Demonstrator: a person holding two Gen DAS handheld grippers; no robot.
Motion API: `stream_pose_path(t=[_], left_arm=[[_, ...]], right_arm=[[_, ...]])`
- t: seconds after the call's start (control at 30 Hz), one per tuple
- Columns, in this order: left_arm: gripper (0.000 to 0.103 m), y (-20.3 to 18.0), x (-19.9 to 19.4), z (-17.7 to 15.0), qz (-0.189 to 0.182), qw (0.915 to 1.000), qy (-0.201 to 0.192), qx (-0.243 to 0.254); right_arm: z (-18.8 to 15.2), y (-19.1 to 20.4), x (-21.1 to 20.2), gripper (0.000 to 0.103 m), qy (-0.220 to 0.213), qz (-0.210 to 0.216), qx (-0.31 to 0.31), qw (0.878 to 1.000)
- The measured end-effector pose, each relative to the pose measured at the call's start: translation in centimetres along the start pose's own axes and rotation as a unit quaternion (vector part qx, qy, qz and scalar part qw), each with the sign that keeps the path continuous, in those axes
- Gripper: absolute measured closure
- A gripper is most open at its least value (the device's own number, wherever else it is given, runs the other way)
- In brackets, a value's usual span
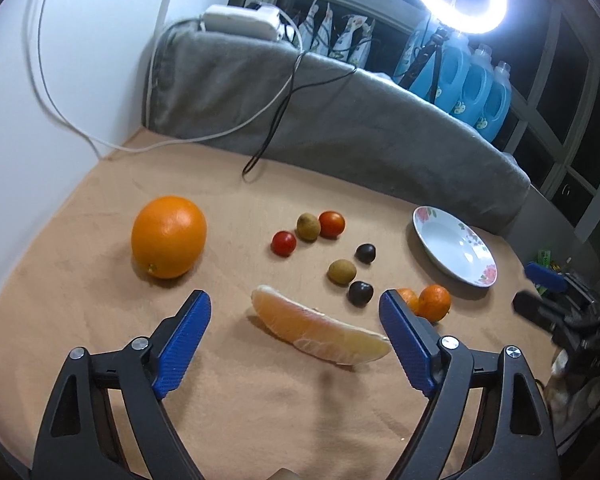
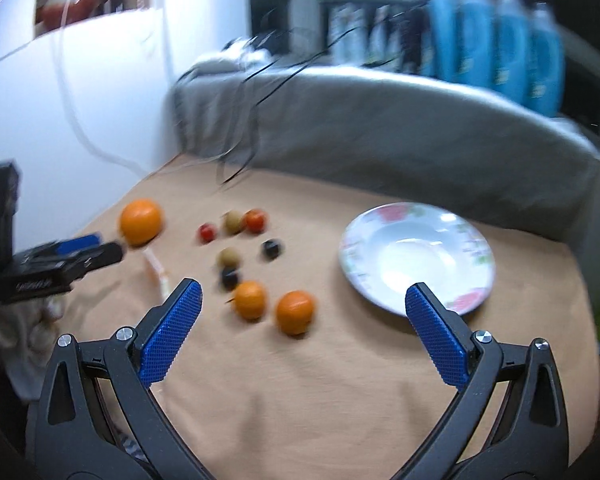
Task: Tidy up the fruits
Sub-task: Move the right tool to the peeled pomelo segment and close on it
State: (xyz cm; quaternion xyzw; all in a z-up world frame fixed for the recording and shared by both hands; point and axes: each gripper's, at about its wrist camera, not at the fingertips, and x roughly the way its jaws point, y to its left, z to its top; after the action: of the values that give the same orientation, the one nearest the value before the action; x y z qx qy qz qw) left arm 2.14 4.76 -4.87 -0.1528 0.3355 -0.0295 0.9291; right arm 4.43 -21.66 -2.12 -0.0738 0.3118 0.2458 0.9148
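Already spread wide and empty, the left gripper (image 1: 294,314) is hanging over the peeled citrus segment (image 1: 320,330) at lower centre, while the right gripper (image 2: 304,308), equally agape, is facing two mandarins (image 2: 274,306) beside the plate (image 2: 476,248) at right. Squeezing could be crushing the soft segment; nudged mandarins may be rolling off.

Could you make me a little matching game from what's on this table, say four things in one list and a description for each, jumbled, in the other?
Things:
1. plate
2. big orange
3. peeled citrus wedge
4. left gripper

Descriptions:
A. farthest left on the cloth
B. open, holding nothing
C. empty, with flowers on the rim
D. lying in front of the open blue pads

Pairs: 1-C, 2-A, 3-D, 4-B
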Motion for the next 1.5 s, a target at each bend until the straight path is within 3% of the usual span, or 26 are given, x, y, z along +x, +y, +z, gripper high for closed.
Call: stream_pose_path(t=[0.27,0.53,0.73,1.1,1.3,1.5], left_arm=[[0.028,1.5,2.1,0.3,-0.034,0.9985,0.033,-0.026],[0.036,2.8,4.1,0.9,-0.062,0.9951,0.056,-0.054],[0.038,3.3,5.1,1.0,-0.066,0.9939,0.067,-0.059],[0.047,3.8,6.1,0.7,-0.076,0.9915,0.085,-0.063],[0.063,3.5,6.4,0.6,-0.084,0.9909,0.09,-0.055],[0.066,3.2,6.2,0.6,-0.082,0.9919,0.085,-0.047]], right_arm=[[-0.6,3.1,4.8,0.023,0.072,0.088,-0.041,0.993],[-1.4,4.6,8.0,0.041,0.123,0.138,-0.052,0.981],[-1.4,5.3,9.3,0.047,0.145,0.169,-0.05,0.974],[-1.1,7.3,10.8,0.056,0.159,0.196,-0.068,0.965],[-1.3,7.5,11.6,0.069,0.165,0.198,-0.068,0.964],[-1.2,7.5,12.0,0.082,0.169,0.205,-0.062,0.962]])
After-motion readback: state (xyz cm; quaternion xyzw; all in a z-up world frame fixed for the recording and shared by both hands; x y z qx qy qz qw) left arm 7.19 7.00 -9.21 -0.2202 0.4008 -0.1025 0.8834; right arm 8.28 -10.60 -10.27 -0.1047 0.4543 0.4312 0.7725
